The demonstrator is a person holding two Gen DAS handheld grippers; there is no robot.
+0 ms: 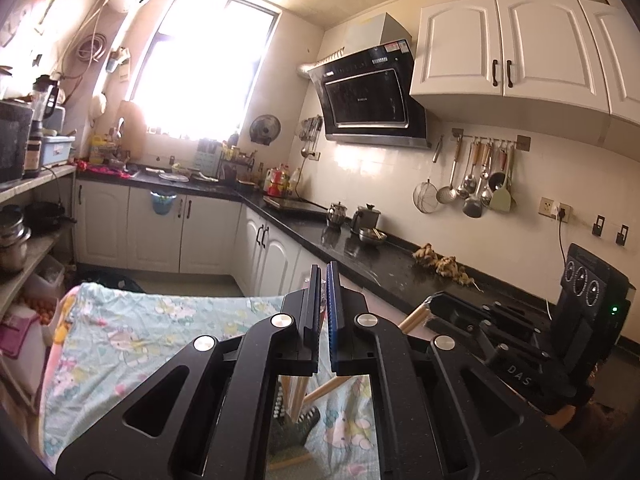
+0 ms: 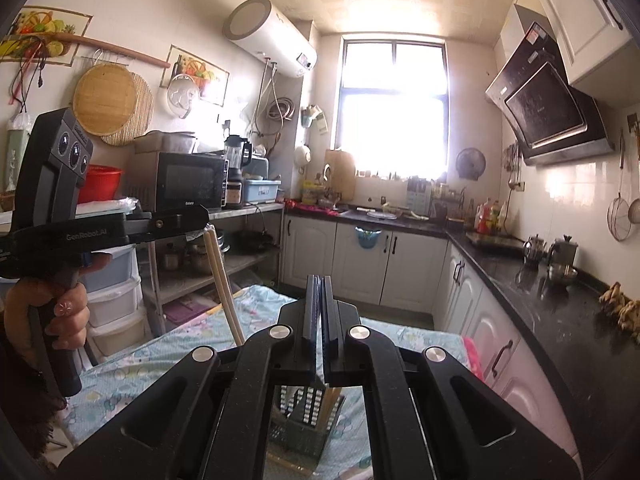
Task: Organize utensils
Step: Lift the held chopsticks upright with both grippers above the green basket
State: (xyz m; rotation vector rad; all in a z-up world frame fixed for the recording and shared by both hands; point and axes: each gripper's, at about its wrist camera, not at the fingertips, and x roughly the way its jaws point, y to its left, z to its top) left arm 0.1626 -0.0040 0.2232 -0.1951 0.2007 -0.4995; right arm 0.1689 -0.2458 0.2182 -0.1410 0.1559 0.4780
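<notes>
Step in hand: dropping chopsticks into the holder, not finished.

Left gripper (image 1: pixel 324 270): jaws were pinched to a thin slit. The right wrist view showed it clamped on the top ends of a pair of pale chopsticks (image 2: pixel 222 280), which hung steeply down over the floral-cloth tabletop (image 2: pixel 160 360).

Right gripper (image 2: pixel 319 280): same thin slit. The left wrist view showed wooden sticks (image 1: pixel 414 317) meeting its tip, so I judged it closed on them (contact point partly hidden, not certain).

The dark slotted utensil basket (image 2: pixel 304 420) sat on the cloth directly below both grippers, toward the tabletop's near edge. It was seen only through the gaps in the gripper frames, and some sticks looked to be standing in it already.

Next move as I read it: line the lower ends up over a basket compartment, lower them straight, and spread the jaws only once the tips are inside. The sticks hung tilted, so they could catch the rim or tip the basket.
</notes>
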